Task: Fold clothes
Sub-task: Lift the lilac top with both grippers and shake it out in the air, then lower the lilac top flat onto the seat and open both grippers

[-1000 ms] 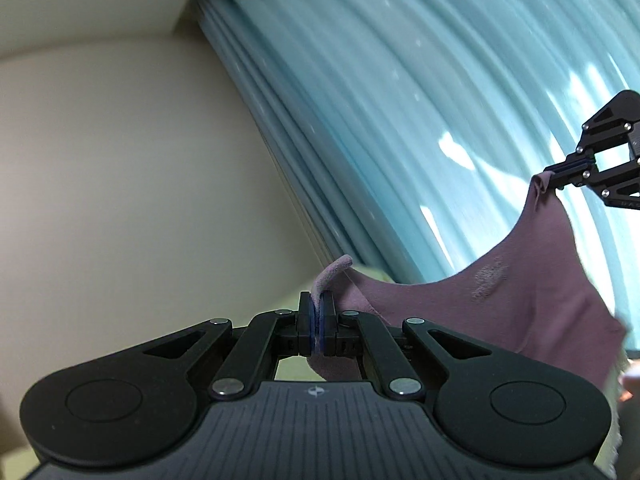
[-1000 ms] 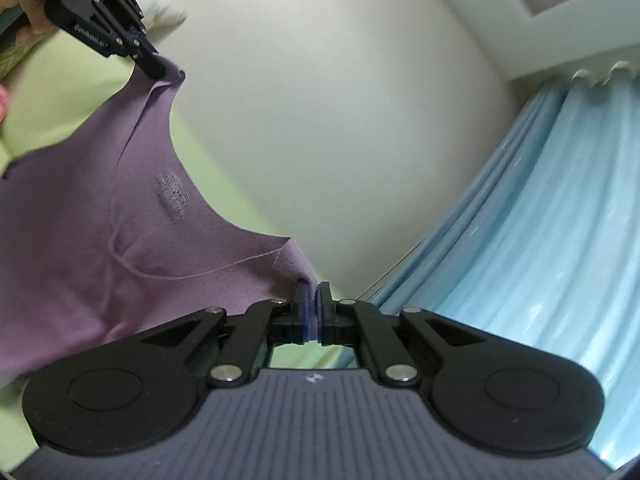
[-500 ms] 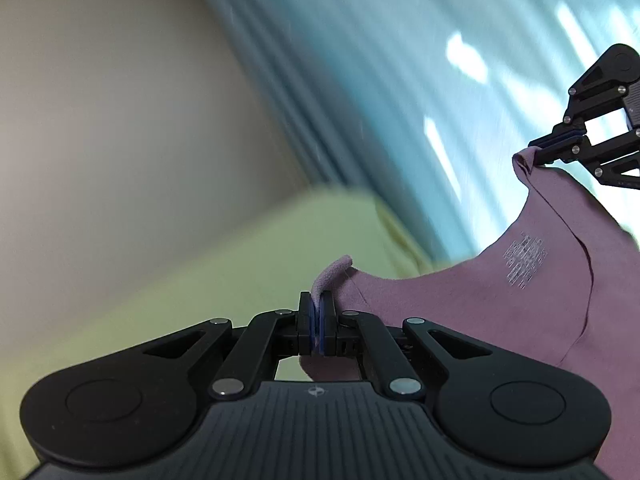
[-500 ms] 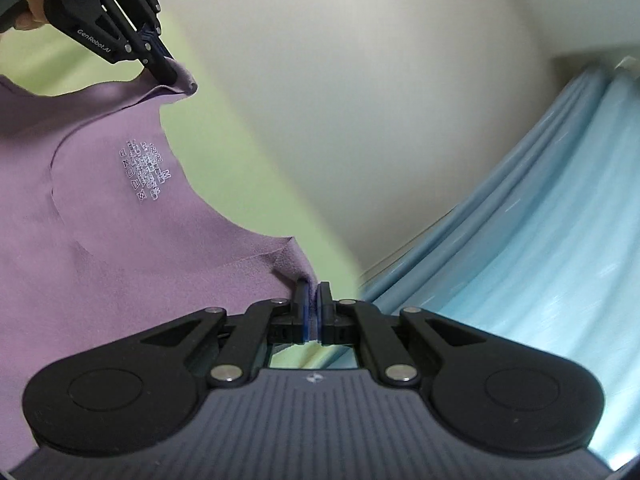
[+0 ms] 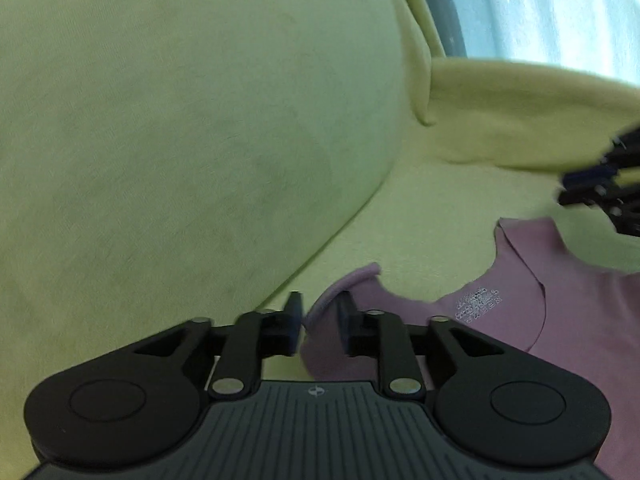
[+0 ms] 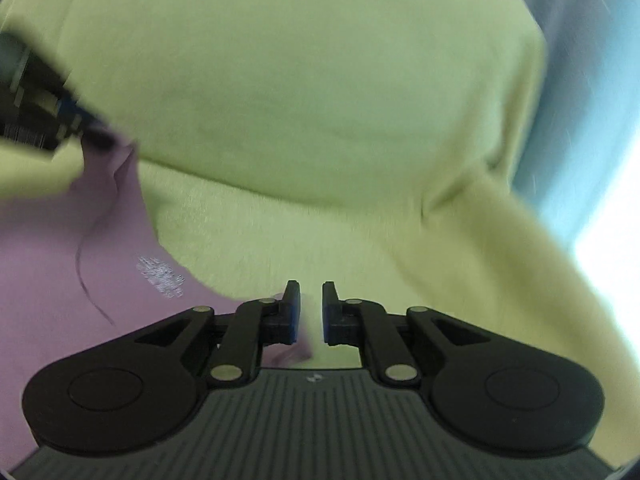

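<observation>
Mauve top (image 5: 520,320) is lying on the green sofa (image 5: 200,140) seat near its backrest; I'm spreading both the left gripper (image 5: 318,314) and right gripper (image 6: 307,312), risking shoulders bunching as fingers snag.

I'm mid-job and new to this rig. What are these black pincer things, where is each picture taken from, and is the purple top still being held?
Each black pincer is a hand-held gripper that a person carries, with a camera looking along its two fingers. One picture looks over the left hand-held gripper, the other over the right hand-held gripper. Both stand open now. The purple top lies on the green sofa seat, neckline towards the backrest cushion. A shoulder corner sits loose between each pair of fingers, gripped by neither. Blue curtain hangs behind.
</observation>
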`<action>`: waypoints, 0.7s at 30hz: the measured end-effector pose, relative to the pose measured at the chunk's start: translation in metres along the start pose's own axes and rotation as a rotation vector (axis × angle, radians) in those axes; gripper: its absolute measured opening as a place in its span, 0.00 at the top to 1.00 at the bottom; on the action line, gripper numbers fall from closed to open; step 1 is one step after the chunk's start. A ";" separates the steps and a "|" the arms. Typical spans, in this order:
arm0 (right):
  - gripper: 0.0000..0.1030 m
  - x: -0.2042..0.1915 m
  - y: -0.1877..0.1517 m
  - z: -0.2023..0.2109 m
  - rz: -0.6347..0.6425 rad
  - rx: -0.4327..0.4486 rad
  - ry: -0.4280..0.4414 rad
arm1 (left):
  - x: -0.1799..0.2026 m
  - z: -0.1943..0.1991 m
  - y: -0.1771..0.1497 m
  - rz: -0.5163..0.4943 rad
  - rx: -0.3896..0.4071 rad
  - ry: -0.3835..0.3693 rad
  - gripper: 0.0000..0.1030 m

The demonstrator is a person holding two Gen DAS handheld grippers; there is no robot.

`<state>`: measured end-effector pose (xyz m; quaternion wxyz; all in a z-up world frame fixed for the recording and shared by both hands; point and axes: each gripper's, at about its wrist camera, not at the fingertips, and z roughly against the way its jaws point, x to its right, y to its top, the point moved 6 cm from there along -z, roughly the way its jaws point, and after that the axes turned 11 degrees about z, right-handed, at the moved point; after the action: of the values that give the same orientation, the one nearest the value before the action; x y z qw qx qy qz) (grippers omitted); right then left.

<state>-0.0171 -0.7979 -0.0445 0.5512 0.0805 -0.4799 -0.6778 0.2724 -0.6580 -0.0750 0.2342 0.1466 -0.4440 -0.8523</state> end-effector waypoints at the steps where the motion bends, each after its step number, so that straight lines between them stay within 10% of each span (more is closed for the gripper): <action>1: 0.80 0.009 -0.002 0.009 -0.048 -0.006 0.011 | -0.007 0.009 -0.002 0.027 0.001 -0.004 0.66; 9: 0.63 0.024 -0.069 0.123 -0.532 0.035 0.141 | -0.068 0.095 -0.058 0.223 -0.039 0.024 0.53; 19: 0.61 -0.033 -0.138 0.159 -0.669 -0.005 0.188 | -0.047 0.103 -0.119 0.323 -0.168 -0.110 0.55; 21: 0.61 -0.021 -0.133 0.150 -0.663 0.009 0.188 | -0.042 0.098 -0.119 0.293 -0.175 -0.117 0.84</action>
<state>-0.1942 -0.7054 -0.0731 0.3424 0.2967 -0.3776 -0.8076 0.2312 -0.5093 -0.1168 0.3414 0.0095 -0.3979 -0.8515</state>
